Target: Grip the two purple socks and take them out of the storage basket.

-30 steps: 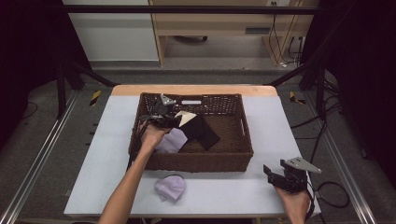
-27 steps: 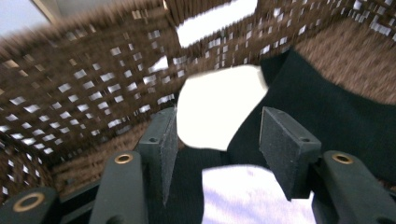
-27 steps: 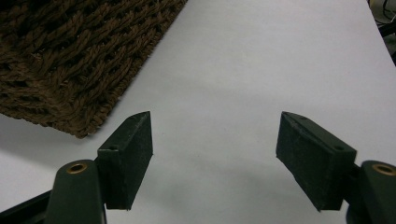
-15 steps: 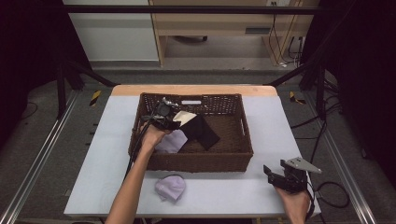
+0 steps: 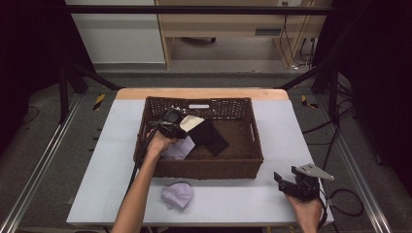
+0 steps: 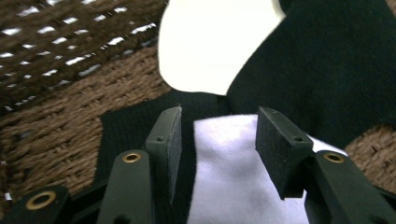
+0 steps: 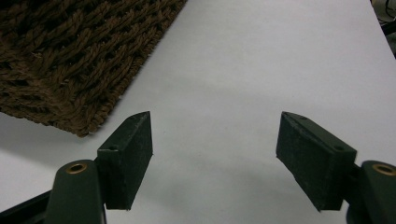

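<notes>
White table [image 5: 97,160], brown wicker basket [image 5: 201,170], lavender cloth [image 5: 179,149]

One woven basket [image 5: 243,165] is seen on one counter [image 5: 97,184]. Four pieces of cloth are counted: one black [image 5: 210,137], one cream [image 5: 191,121] and one lilac [image 5: 179,148] inside the basket, and one lilac [image 5: 177,193] outside it. Two grippers are counted, one left gripper [image 5: 171,122] and one right gripper [image 5: 286,178].

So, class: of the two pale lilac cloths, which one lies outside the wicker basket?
The lilac cloth on the table in front of the basket; the other lilac cloth lies inside, by the left hand-held gripper.
</notes>
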### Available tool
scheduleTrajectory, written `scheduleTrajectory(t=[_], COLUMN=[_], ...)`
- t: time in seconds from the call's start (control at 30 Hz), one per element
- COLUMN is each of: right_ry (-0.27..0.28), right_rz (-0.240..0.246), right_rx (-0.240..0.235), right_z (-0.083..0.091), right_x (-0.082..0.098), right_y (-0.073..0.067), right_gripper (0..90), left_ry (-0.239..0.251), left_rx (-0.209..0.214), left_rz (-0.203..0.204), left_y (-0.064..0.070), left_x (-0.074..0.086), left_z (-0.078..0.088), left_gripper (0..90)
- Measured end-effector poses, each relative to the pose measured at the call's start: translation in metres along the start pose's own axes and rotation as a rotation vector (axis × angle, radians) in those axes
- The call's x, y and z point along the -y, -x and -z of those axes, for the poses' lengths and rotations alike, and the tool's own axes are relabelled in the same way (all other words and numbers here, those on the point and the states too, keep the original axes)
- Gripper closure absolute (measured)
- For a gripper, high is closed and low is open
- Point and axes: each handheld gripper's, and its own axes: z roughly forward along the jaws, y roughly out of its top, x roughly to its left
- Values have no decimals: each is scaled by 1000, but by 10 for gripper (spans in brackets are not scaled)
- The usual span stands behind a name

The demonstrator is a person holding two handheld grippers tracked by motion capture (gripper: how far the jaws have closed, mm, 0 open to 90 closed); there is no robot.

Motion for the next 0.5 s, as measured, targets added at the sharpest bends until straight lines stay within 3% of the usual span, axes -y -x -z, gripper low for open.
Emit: scheduleTrajectory(t=[0.23, 0.5], right_ry=[0, 2], right_rz=[-1, 4], right_rx=[-2, -6], right_z=[0, 0], right_x=[0, -1], right_y=[0, -1], right_gripper=[269, 270], left_ry=[-33, -102], left_rx=[7, -2], left_rz=[-52, -67], left_y=[5, 7], left_x=[2, 1], left_z=[-6, -13], left_gripper=[469, 552])
